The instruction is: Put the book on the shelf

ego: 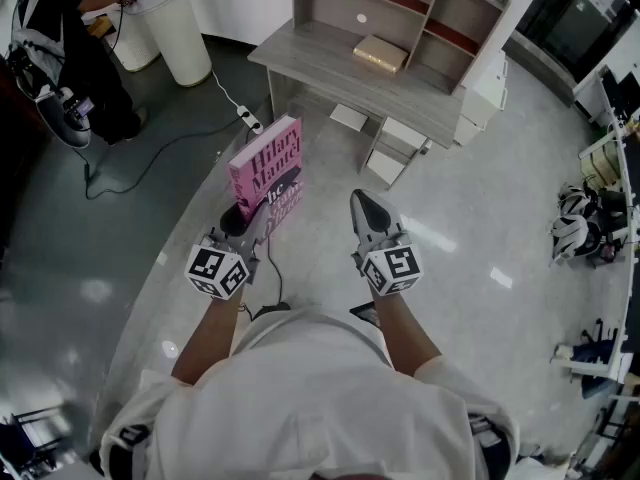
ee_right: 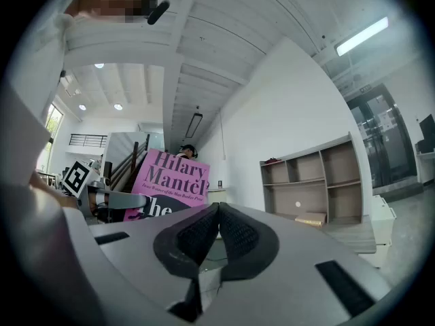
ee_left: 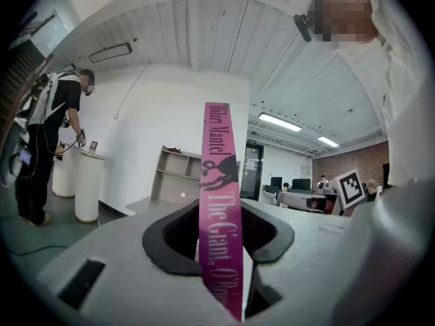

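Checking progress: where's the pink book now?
Head view, left of centre: pink book held in the left gripper, short of the shelf desk.

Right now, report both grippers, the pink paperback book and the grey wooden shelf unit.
Left gripper shut on pink paperback book, upright. Right gripper shut, empty. Grey wooden shelf unit ahead; tan parcel on its desktop.

— How was the light?
— Even and bright, I thought. Ceiling strips (ee_right: 360, 36) lit the room, and the floor (ego: 470, 218) showed pale glare spots. Shadows were soft.
— Sharpness?
— Head view was crisp. Both gripper views bowed hard, with black corners.
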A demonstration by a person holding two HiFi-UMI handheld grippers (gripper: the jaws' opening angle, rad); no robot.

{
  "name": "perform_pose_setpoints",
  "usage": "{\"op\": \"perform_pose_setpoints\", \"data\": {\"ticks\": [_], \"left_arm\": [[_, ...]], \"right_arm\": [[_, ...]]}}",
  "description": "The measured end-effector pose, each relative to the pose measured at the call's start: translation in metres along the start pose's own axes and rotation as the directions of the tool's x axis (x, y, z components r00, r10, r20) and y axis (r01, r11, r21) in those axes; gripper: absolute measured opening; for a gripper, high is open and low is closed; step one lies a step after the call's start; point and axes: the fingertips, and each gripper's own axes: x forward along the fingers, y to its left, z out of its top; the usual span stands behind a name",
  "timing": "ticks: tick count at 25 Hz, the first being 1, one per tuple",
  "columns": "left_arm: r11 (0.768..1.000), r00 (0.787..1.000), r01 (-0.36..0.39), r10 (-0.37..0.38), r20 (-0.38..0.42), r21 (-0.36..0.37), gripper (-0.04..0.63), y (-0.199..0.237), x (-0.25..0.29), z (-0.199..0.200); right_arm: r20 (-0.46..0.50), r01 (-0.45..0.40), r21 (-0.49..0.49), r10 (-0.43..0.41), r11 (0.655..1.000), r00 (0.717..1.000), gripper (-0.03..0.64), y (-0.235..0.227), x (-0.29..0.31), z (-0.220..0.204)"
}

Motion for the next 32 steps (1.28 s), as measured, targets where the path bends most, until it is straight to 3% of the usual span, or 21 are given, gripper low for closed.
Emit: {"op": "perform_pose_setpoints", "data": {"ticks": [19,26,32], "left_arm": [[0.999,0.999,0.022,-0.023,-0.028,-0.023,0.149,-0.007,0.089,-0.024],[0.998,0.998,0.055,-0.056,-0.011,-0.02,0.149,0.029,0.173,-0.023],[0.991,0.992,0.125,-0.126,-0.029,-0.043,0.149,0.07,0.28,-0.02]], "right_arm": [[0.014,0.027,0.009,-0.027,1.0,1.0,0.017,-0.091,-0.01,-0.014],[0.01,0.071,0.035,-0.071,0.997,0.997,0.017,-0.15,0.031,-0.029],[-0.006,0.13,0.052,-0.13,0.99,0.991,0.017,-0.224,0.102,-0.029]]}}
